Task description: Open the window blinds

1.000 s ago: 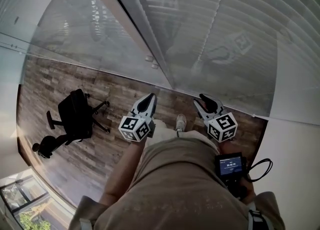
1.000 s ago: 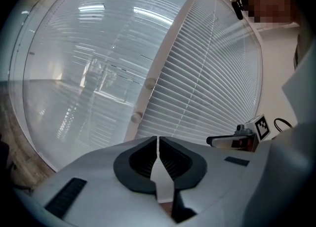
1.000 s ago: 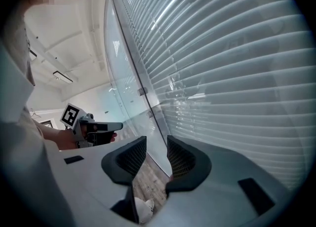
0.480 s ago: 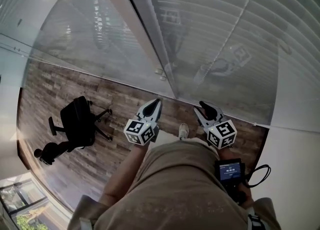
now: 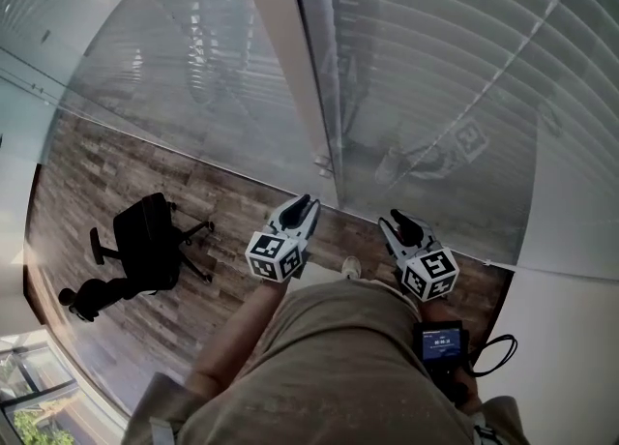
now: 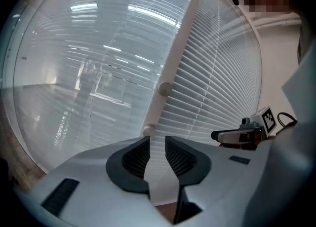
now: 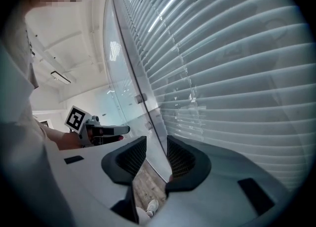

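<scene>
Facing blinds [image 5: 464,66] | left gripper [image 5: 306,205] just opening, empty | right gripper [image 5: 399,221] parted, empty | head view alone: chair [image 5: 145,240]

At the far side the glass [image 5: 184,95] and the blinds [image 5: 455,56] bar the way across the whole width, with a white post [image 5: 285,56] carrying two small knobs [image 6: 164,89] between the panes, while the floor [image 5: 97,177] at left lies open save for a black chair [image 5: 145,235].

This looks like an office. A tall glass wall [image 5: 184,95] has white horizontal blinds [image 5: 455,66] behind it. A black swivel office chair [image 5: 145,235] stands on wood-plank floor [image 5: 87,172] near the wall's foot.
</scene>
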Action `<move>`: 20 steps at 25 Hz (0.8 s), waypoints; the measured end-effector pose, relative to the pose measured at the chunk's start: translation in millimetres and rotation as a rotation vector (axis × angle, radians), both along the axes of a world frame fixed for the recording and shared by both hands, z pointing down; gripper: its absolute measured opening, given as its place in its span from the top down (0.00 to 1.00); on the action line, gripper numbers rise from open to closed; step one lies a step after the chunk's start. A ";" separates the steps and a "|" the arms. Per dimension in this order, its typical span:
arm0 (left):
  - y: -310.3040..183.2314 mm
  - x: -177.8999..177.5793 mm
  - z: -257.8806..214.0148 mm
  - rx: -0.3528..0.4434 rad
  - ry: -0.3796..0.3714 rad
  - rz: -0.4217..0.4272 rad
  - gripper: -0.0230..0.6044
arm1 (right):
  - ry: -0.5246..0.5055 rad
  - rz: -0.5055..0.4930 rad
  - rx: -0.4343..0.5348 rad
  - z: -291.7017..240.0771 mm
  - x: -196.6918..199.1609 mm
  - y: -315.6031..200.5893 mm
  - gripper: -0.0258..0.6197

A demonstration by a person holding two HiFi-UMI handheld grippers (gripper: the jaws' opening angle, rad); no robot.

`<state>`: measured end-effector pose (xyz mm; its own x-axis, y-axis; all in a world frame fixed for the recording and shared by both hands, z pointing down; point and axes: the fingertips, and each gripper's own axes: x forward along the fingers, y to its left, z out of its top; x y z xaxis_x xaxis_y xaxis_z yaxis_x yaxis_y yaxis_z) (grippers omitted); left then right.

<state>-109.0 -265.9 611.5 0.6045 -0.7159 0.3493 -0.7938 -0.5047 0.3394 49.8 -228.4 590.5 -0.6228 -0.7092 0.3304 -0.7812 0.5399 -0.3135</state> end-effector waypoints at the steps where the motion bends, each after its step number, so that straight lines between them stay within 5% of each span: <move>1: -1.8 0.3 0.7 0.000 -0.006 0.000 0.81 | 0.001 0.000 0.000 0.1 0.1 -0.6 0.75; 20: -47.2 19.2 28.3 0.011 -0.189 -0.029 0.72 | -0.008 -0.018 -0.004 13.0 9.3 3.6 0.75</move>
<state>-89.9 -313.1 639.8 0.5080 -0.7368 0.4462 -0.8572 -0.4835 0.1775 59.1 -224.8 603.5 -0.6380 -0.6967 0.3281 -0.7688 0.5523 -0.3222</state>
